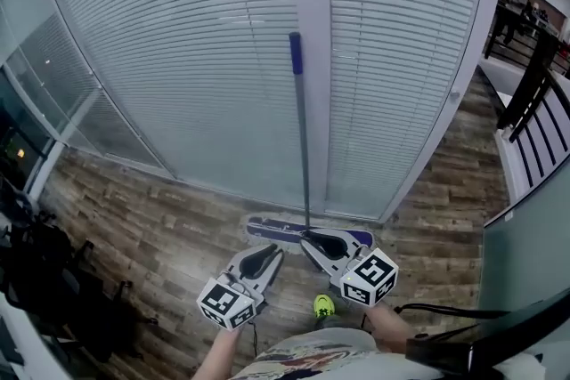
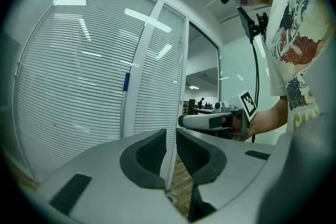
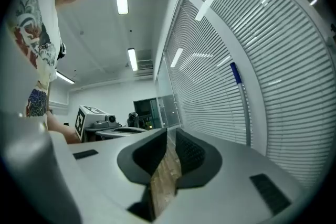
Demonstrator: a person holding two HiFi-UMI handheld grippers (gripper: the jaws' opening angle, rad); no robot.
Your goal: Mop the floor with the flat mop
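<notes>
The flat mop stands upright against the white window post. Its grey handle (image 1: 303, 138) has a blue grip (image 1: 295, 53) at the top, and its blue and white head (image 1: 276, 230) lies flat on the wood floor. The handle also shows as a thin pole (image 2: 126, 107) in the left gripper view and as a pole (image 3: 244, 113) in the right gripper view. My left gripper (image 1: 274, 252) hangs just short of the mop head, jaws together and empty. My right gripper (image 1: 307, 238) sits over the head near the handle's foot, also shut and empty. Neither touches the handle.
A glass wall with closed blinds (image 1: 196, 58) fills the view ahead. Dark equipment (image 1: 36, 271) stands at the left, and a black railing (image 1: 534, 102) and a glass panel (image 1: 534, 254) at the right. My yellow-green shoe (image 1: 324, 307) is just behind the grippers.
</notes>
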